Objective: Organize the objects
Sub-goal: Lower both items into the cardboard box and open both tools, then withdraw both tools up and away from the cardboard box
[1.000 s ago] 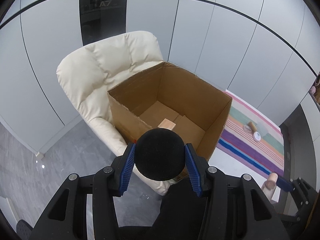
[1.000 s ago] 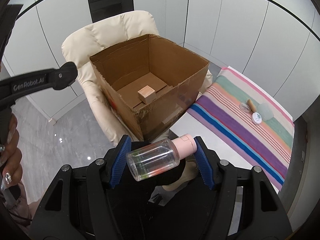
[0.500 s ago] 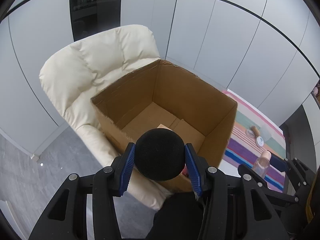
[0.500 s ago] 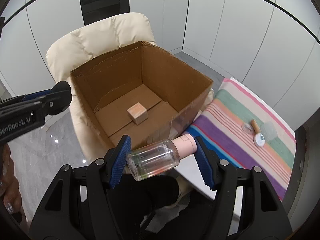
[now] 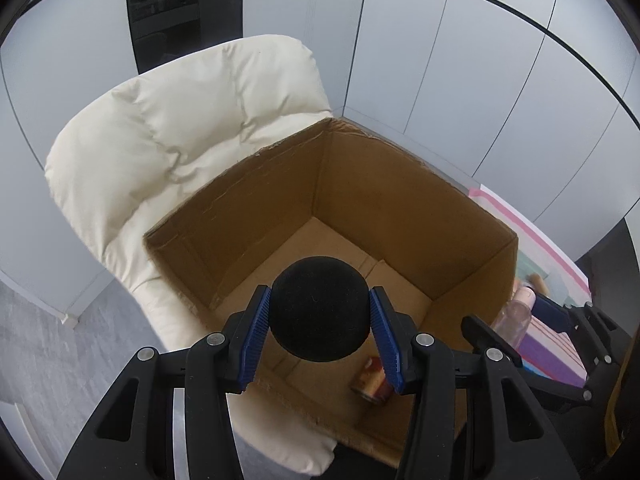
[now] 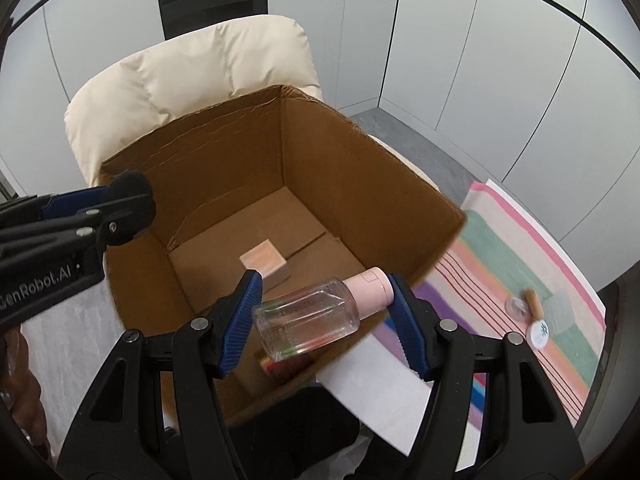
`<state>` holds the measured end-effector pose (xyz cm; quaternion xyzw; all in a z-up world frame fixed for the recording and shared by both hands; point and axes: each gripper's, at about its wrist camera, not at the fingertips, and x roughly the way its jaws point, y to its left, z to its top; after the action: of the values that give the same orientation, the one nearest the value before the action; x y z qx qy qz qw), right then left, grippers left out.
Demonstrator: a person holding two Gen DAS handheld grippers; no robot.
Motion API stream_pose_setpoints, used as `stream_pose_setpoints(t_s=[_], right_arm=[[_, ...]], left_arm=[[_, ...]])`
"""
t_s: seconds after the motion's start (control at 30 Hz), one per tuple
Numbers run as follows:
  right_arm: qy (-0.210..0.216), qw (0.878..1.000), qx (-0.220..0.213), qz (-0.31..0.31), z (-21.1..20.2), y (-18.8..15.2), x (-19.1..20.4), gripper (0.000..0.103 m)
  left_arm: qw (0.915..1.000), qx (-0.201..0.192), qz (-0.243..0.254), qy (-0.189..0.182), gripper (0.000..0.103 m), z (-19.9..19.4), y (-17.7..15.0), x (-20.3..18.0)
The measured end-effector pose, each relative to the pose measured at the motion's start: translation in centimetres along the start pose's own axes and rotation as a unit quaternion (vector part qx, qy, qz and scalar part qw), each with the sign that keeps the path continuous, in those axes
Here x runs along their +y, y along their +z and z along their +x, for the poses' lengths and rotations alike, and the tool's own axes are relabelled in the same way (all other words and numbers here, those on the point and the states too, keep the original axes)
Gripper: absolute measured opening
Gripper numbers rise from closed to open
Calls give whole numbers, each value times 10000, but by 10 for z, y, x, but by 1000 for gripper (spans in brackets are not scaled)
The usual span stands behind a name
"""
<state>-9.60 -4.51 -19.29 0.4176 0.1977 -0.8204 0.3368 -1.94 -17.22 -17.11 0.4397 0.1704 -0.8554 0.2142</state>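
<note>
My left gripper [image 5: 319, 320] is shut on a black foam ball [image 5: 319, 314] and holds it over the near part of an open cardboard box [image 5: 400, 208]. My right gripper [image 6: 324, 314] is shut on a clear bottle [image 6: 308, 320] with a pink cap, held sideways above the box's [image 6: 340, 160] near right rim. A small wooden block [image 6: 266, 262] lies on the box floor. A small can-like object [image 5: 372, 380] lies in the box near the front wall. The left gripper [image 6: 100, 208] with the ball also shows in the right wrist view, at the box's left wall.
The box stands on a cream padded chair [image 5: 180, 132]. To the right is a table with a striped cloth [image 6: 520, 272] carrying small jars, a cork and a white lid [image 6: 538, 332]. White paper [image 6: 372, 384] lies near the box's front corner. Grey wall panels stand behind.
Both grippers have moved forward and over the box with their objects still held. The box now fills more of both views.
</note>
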Motion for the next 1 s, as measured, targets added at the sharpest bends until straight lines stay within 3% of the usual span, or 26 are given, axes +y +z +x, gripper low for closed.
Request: stream_pose_setpoints(t_s=[0.17, 0.23, 0.27, 0.3, 0.33, 0.5, 1.0], right_arm=[[64, 10000, -4, 28, 18, 11, -5, 66], [49, 9999, -117, 21, 22, 14, -6, 70], [43, 9998, -200, 12, 22, 15, -6, 78], [12, 9997, -237, 6, 21, 15, -6, 97], [-75, 9995, -304, -5, 20, 16, -6, 103], [-350, 9980, -531, -43, 12, 17, -6, 103], [-279, 9984, -452, 215, 4, 14, -17, 103]], left_arm=[[9999, -129, -3, -46, 57, 10, 2, -2], [9993, -362, -109, -75, 80, 6, 1, 0], [9990, -408, -145, -121, 103, 4, 2, 0], [9986, -461, -181, -196, 103, 2, 2, 2], [9984, -480, -198, -244, 103, 2, 2, 2], [9988, -379, -250, -172, 103, 8, 4, 7], [9989, -455, -134, 42, 103, -3, 4, 8]])
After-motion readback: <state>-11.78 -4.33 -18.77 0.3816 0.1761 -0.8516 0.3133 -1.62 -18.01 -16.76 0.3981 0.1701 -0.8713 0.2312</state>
